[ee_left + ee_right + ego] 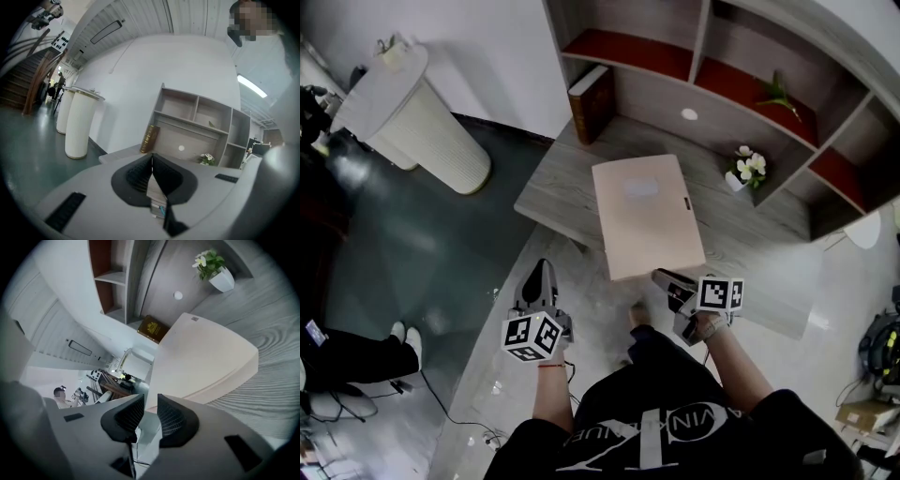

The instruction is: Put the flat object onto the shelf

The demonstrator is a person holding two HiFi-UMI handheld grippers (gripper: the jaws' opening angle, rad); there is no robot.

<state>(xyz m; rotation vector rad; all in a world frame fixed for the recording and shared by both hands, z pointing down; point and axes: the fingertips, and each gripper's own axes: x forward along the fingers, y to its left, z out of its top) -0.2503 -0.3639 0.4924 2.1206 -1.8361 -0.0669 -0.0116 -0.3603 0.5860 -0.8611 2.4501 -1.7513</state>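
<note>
Centre of the head view, the flat object [645,214] lies on the grey wooden desk [562,183] below the shelf unit [705,37], and its near end juts out past the desk's front edge. We have the right gripper [664,278] at that near edge, lower right of centre, its jaws drawn to a narrow gap and pinched on the edge of the object. Our left gripper [541,267] hangs over the floor at lower left, well apart from the desk, jaws pressed together on nothing. A brown book [591,101] leans at the upper left of the desk, and a small flower pot [748,169] sits to the right of the object.
</note>
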